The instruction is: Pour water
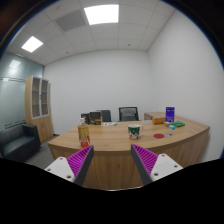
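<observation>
Tongs (113,163) open, cup (134,130) well beyond, on table (110,142)

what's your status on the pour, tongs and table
Tongs open, holding nothing, far short of the curved wooden table. Green cup and tall bottle on the tabletop, untouched. Nothing seen blocking the approach.

Beyond the gripper (112,163) stands a desk (130,140) of pale wood with a smooth, faintly satin top. The fingers' pads (80,160) look like ribbed magenta plastic. Farther back, a dark sofa (18,143) appears leathery, and cabinet doors (38,97) look like glossy glass.
</observation>
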Action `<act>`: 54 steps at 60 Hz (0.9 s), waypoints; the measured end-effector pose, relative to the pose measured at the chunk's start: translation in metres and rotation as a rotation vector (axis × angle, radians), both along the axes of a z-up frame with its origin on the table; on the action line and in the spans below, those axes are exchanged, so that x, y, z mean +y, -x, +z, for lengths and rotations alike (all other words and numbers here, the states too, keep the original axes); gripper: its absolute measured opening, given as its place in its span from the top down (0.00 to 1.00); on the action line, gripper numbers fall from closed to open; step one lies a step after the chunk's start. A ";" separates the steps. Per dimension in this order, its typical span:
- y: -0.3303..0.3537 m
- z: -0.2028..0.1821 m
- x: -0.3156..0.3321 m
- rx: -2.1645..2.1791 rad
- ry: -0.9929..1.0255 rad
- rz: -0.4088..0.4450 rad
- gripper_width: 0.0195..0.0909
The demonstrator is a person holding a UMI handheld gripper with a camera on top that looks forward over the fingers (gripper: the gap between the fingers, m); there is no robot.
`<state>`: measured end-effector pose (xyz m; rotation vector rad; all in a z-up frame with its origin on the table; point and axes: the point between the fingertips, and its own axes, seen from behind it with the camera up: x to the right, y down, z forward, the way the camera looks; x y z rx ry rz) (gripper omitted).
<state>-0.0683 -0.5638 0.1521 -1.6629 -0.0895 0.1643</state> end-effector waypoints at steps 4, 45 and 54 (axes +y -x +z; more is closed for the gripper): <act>-0.001 -0.001 0.002 -0.008 0.003 -0.003 0.13; 0.180 -0.044 0.186 -0.040 0.024 0.169 0.14; 0.210 -0.051 0.260 -0.040 0.023 0.107 0.14</act>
